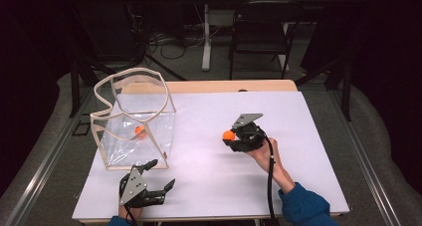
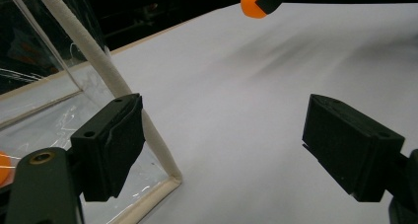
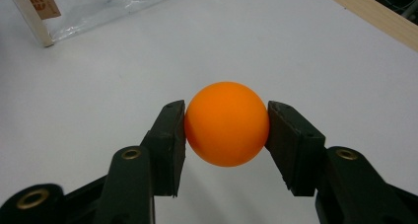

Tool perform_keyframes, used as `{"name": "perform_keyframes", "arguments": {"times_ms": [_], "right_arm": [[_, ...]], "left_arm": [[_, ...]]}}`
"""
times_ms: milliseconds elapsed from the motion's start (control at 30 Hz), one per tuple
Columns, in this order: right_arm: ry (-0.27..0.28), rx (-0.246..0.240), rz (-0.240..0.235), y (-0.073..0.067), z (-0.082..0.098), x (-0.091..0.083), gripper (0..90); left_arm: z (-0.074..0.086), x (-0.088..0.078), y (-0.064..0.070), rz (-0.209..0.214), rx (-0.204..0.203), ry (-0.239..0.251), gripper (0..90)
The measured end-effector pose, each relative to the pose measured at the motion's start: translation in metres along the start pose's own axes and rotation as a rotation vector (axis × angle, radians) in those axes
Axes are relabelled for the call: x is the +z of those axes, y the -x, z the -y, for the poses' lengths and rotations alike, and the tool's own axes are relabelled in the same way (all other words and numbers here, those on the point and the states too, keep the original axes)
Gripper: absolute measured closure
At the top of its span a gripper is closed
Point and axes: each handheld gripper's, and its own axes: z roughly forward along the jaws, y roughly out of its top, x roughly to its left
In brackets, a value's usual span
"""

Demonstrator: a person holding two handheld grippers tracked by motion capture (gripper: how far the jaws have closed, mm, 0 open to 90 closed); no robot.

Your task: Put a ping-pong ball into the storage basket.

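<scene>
1. White table (image 1: 209,186) with a wooden edge; dark room, black chair (image 1: 261,32) at 12 o'clock.
2. Right gripper (image 1: 233,137) clamps the orange ball (image 3: 226,124) above mid-table.
3. Left gripper (image 1: 157,176), jaws spread, sits at 7 o'clock beside the clear bag (image 1: 134,121).

No legible text (bag (image 3: 98,7) label (image 3: 43,1) blurred).

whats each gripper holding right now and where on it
The right gripper clamps an orange ball by its two opposite sides. The left gripper holds nothing, its jaws wide apart.
</scene>
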Motion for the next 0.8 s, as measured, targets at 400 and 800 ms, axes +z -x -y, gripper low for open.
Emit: {"name": "perform_keyframes", "arguments": {"times_ms": [400,800], "right_arm": [[0.018,-0.015,-0.012,-0.005,-0.008,0.001,50.7],[0.035,-0.028,-0.016,-0.008,-0.017,0.001,50.7]], "left_arm": [[0.000,0.001,-0.001,-0.001,-0.005,0.001,16.0],[0.000,0.000,-0.001,-0.002,-0.005,0.005,16.0]]}}
